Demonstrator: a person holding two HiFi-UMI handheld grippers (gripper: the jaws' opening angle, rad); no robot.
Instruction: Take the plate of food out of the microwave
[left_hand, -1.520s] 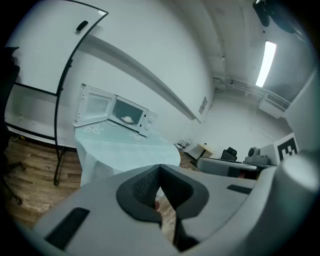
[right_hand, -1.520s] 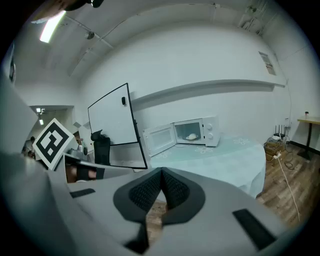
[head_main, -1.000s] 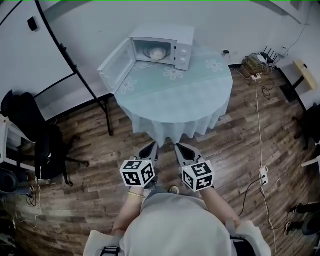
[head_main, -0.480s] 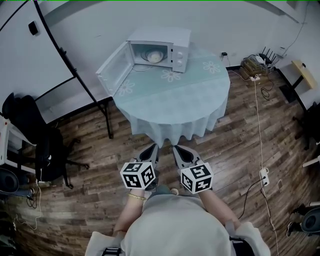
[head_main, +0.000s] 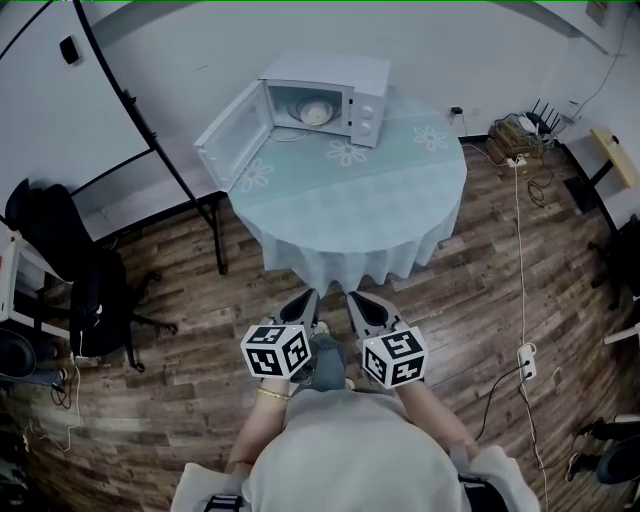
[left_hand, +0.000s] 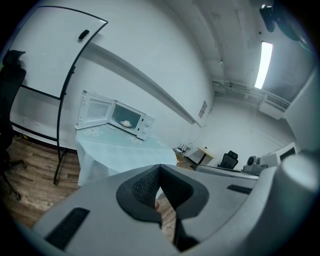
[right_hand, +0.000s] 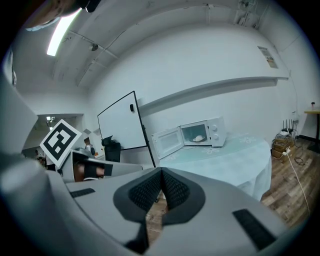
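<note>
A white microwave stands at the far side of a round table, its door swung wide open to the left. Inside lies a plate of pale food, which also shows as the plate of food and the plate of food in the two gripper views. My left gripper and right gripper hang side by side over the wooden floor, well short of the table. Both are shut with nothing between the pads.
A whiteboard on a black stand stands left of the table. A black office chair is at the far left. Cables and a power strip run along the floor on the right, near a router.
The view has shifted slightly, and the table and microwave sit a touch further right in it. Both grippers stay shut in the same place before the person's body.
</note>
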